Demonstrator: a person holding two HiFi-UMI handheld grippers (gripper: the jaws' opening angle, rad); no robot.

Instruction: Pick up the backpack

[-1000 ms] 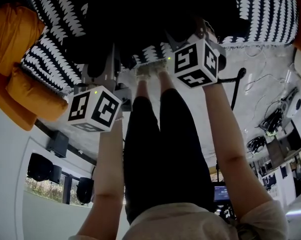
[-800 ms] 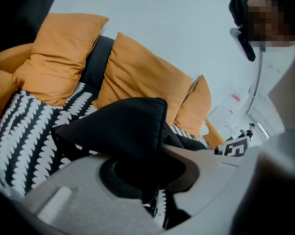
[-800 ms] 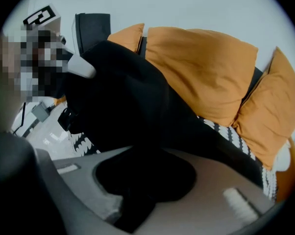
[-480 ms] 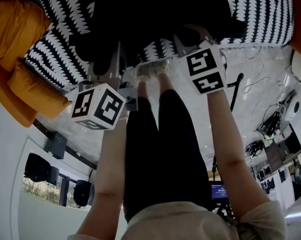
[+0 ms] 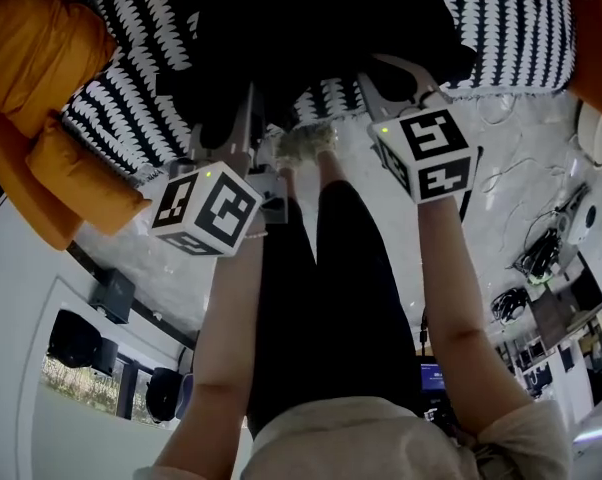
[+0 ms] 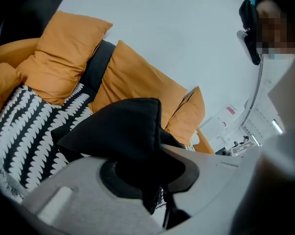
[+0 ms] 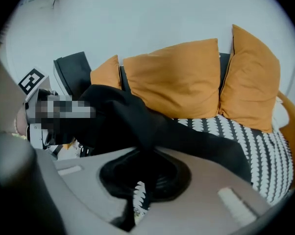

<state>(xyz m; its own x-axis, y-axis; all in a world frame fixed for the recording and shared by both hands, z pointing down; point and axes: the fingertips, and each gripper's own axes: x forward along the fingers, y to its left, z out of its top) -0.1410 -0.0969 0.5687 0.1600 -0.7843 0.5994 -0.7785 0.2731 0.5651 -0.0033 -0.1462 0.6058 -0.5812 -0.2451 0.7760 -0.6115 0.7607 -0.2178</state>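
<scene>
Grab's done imo: left claw (image 6: pixel 150 173) & right claw (image 7: pixel 140 180) both clamped shut on floppy black fabric backpack (image 5: pixel 321 28), top centre. Lifting it clear of the b/w patterned sofa seat (image 5: pixel 131 103) is what's left.

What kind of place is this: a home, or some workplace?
Probably a lab or office with a lounge corner, not a home. Orange fabric cushions lie on a black-and-white patterned seat cover, while the pale floor carries black cable bundles beside cluttered desks.
</scene>
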